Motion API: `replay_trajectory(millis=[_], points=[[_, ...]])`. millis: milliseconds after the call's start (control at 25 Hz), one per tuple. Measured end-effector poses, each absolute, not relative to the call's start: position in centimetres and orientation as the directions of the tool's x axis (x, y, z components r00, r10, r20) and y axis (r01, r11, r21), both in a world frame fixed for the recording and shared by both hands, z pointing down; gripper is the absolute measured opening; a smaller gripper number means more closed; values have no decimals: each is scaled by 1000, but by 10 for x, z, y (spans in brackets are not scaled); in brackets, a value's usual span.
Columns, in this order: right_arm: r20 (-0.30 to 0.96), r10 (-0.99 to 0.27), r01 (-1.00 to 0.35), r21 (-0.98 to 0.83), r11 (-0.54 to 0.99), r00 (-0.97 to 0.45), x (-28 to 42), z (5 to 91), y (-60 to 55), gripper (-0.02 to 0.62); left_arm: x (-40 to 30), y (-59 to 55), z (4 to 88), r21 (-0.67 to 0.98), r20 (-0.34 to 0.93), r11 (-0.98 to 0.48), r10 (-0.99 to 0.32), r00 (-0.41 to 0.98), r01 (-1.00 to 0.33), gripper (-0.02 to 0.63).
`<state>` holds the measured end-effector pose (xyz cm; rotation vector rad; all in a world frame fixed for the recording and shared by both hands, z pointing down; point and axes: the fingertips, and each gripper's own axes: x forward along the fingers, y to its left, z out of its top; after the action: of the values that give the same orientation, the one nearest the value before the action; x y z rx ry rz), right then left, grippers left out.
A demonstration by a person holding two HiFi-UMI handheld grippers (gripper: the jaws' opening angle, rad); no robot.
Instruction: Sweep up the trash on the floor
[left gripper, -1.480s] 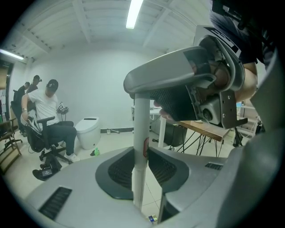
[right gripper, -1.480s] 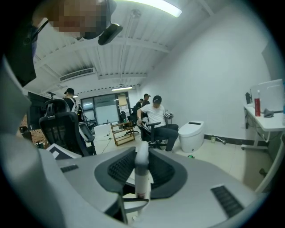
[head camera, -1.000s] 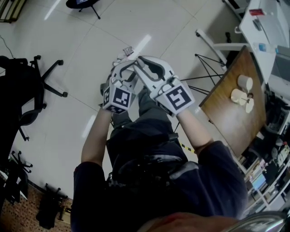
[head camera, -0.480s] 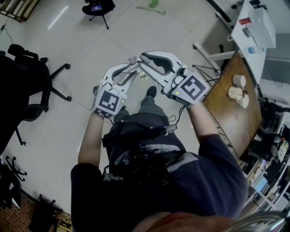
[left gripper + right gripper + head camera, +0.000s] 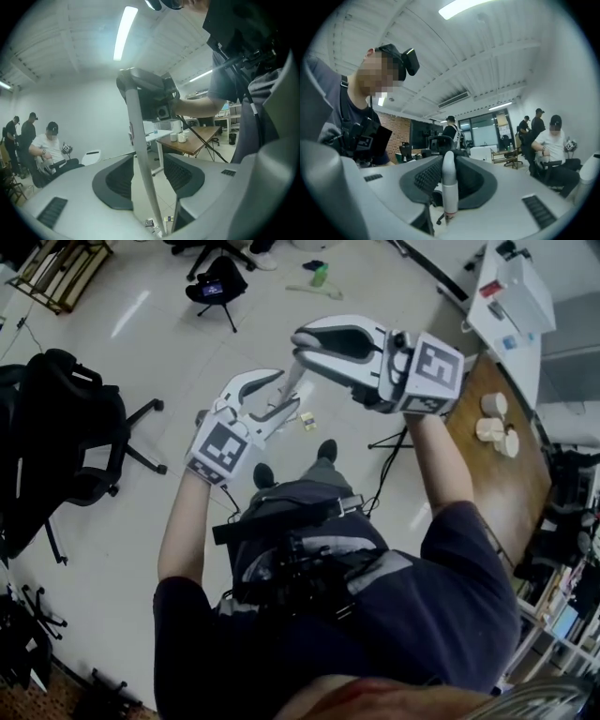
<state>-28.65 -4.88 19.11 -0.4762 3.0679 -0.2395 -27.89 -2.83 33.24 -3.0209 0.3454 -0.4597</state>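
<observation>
Left tongs point(image 5: 281, 395) have just been opening and now stand wide. The white handle point(image 5: 289, 382) passes loose between them, untouched on either side. Right tongs point(image 5: 300, 346) clamp the handle's rounded top end, higher than a second ago (both hands have come up). Trash point(image 5: 307, 420): small scraps lie on the floor point(image 5: 141, 381), just ahead of the person's feet, unswept. Judgement: the left is probably letting go to regrip elsewhere on the handle and set up a stroke. No sweeping appears to have started.
</observation>
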Motion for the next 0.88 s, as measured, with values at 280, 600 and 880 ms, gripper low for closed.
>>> replay_trajectory(millis=[280,600,880], points=[[-27,-198,-194,-108,975,-980,-300,158,-30,106,-275,-18,302,-122,172,-960,-269,948,-250,128],[-77,-40,-29,-137,990,-996,-256,159,-13,106,-239,-11,300,-58,197,-932,-362,911,-357,84],[-77,149,157,-114,981,-986,-203,166,3,106,-179,-11,291,-89,307,-847,-524,794,-524,138]])
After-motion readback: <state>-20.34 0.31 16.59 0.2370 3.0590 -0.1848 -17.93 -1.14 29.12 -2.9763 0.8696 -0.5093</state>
